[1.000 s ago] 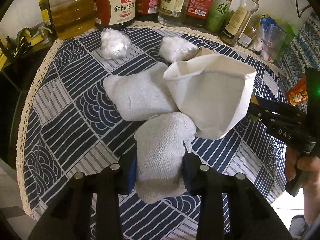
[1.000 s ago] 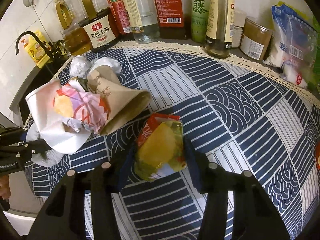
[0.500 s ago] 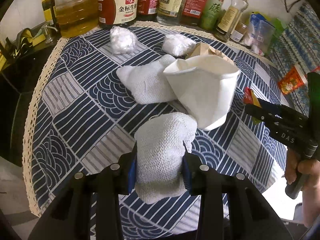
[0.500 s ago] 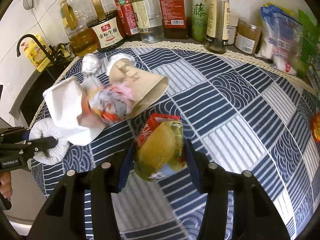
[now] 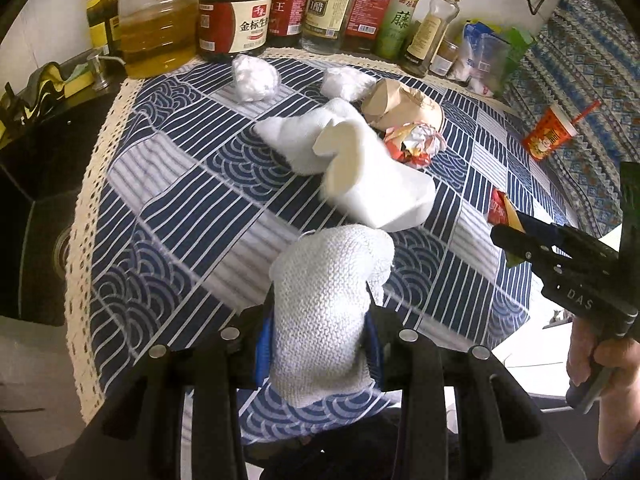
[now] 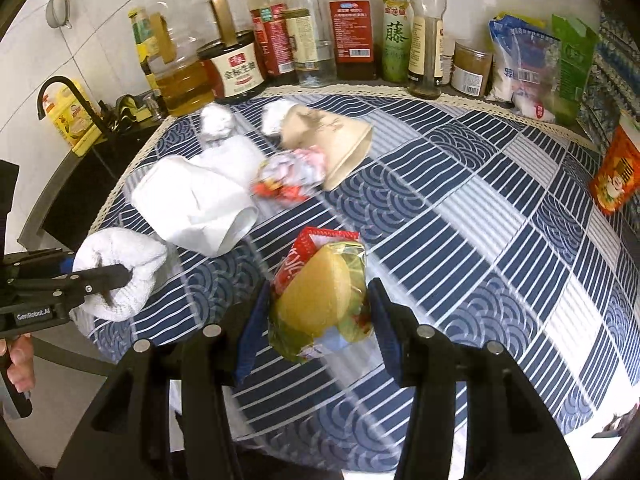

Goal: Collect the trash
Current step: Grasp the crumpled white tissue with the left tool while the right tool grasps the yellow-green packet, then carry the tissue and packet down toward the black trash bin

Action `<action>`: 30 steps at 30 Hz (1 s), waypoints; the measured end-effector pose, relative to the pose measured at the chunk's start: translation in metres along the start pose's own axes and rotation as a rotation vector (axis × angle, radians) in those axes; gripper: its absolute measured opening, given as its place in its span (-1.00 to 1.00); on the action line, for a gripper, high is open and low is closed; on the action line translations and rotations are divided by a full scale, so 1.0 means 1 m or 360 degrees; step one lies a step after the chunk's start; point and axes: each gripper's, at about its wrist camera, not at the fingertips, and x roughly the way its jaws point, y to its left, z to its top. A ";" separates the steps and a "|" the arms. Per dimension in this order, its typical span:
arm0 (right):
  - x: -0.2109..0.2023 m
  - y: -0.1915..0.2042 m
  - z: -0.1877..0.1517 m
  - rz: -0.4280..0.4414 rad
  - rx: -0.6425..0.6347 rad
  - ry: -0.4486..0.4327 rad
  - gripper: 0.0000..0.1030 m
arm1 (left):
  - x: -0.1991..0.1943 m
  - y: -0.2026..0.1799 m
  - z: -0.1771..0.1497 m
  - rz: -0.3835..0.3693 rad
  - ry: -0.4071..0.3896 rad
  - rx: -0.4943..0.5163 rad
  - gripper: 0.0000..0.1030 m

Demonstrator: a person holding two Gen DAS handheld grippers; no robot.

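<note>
Both tongs loaded: left tongs (image 5: 320, 320) clamp white rag (image 5: 324, 304), right tongs (image 6: 316, 312) grip snack wrapper (image 6: 320, 292) (clear of surface). Next: carry to bin, not in view.

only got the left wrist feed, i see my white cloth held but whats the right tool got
Observer: The right tool is shut on a yellow and red snack wrapper, held above the tablecloth.
Operator: anything over by the far left i cant see
Observer: A yellow box stands behind a black tap, left of the oil bottle.
Operator: and the right end of the bottle row
Observer: A brown-filled jar shows fully there, beside a blue and white bag and a green carton.
</note>
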 end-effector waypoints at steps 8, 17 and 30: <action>-0.018 0.037 -0.029 -0.0025 0.0041 -0.0021 -0.03 | -0.016 0.016 -0.027 -0.0056 -0.0003 0.0045 -0.32; -0.032 0.082 -0.066 -0.0017 0.0058 -0.0004 -0.02 | -0.033 0.032 -0.066 -0.0115 0.0000 0.0065 -0.32; -0.029 0.135 -0.112 0.0055 0.0052 0.0078 -0.02 | -0.051 0.056 -0.124 -0.0144 0.0038 0.0036 -0.32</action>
